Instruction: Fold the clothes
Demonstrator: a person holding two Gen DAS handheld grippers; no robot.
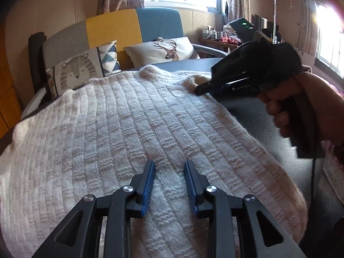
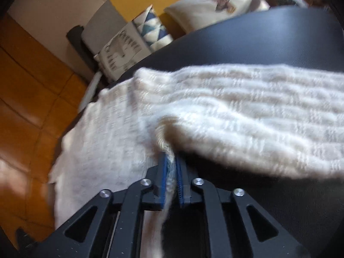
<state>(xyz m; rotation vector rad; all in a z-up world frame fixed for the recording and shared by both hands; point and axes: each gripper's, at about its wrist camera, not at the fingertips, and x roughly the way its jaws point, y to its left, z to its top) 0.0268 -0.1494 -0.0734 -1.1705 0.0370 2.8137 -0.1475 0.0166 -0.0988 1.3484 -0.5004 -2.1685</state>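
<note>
A cream knitted sweater [image 1: 120, 124] lies spread over a dark round table [image 1: 264, 116]. My left gripper [image 1: 169, 165] hovers open just above the sweater's near part, nothing between its blue pads. My right gripper [image 1: 201, 90], held by a hand, is at the sweater's far right edge. In the right wrist view the right gripper [image 2: 171, 159] is shut on a bunched edge of the sweater [image 2: 247, 116], which is lifted a little there; a sleeve-like part stretches away to the right over the table [image 2: 268, 40].
A sofa with grey, yellow and blue back panels [image 1: 111, 28] stands behind the table, with a lion cushion [image 1: 75, 73] and a deer cushion [image 1: 163, 49]. A cluttered side table [image 1: 217, 36] is by the window. Orange floor [image 2: 28, 99] lies to the left.
</note>
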